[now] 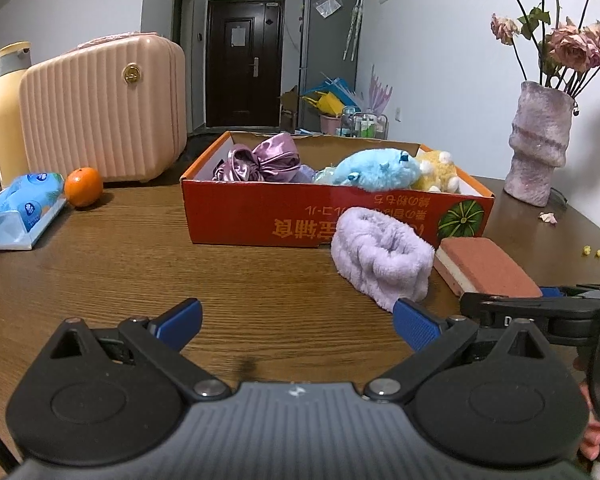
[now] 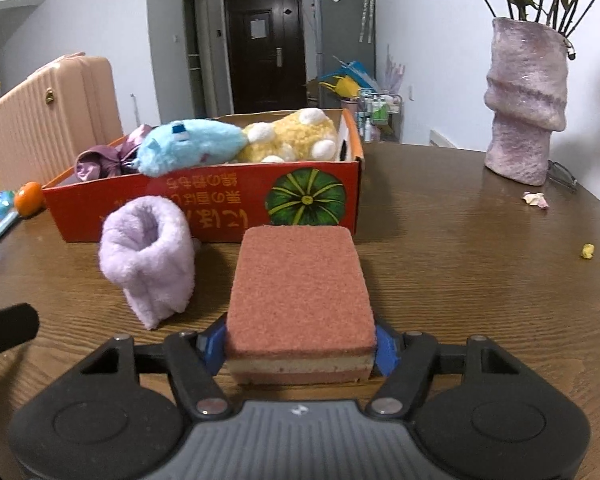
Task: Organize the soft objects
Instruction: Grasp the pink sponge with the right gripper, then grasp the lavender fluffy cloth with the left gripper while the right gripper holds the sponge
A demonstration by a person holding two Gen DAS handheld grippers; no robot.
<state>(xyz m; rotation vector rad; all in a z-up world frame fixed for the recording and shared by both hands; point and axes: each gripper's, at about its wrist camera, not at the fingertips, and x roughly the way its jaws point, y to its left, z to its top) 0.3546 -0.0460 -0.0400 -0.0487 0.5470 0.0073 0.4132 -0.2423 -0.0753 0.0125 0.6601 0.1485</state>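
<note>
Sponge (image 2: 300,280): brick-red top, cream and pink layers. Headband (image 2: 150,256): lilac. Box (image 2: 236,204): red, green pumpkin print. Plush (image 2: 188,146): light blue; second plush (image 2: 292,138) yellow, white spots. Vase (image 2: 526,100): mauve. Table (image 2: 460,280): brown woodgrain.

My left gripper (image 1: 298,320) hovers over the wooden table (image 1: 140,272) with its blue pads wide apart and nothing between them. Just ahead lies a lilac fleece band (image 1: 380,256), its near edge touching my right-side pad. Beside it sits a pink sponge (image 1: 488,268), with the right gripper (image 1: 512,300) at its near end. Behind both stands the orange box (image 1: 260,212), holding a purple satin piece (image 1: 260,160), a blue plush (image 1: 376,170) and a yellow plush (image 1: 438,172). An orange (image 1: 83,186) rests far left.
</note>
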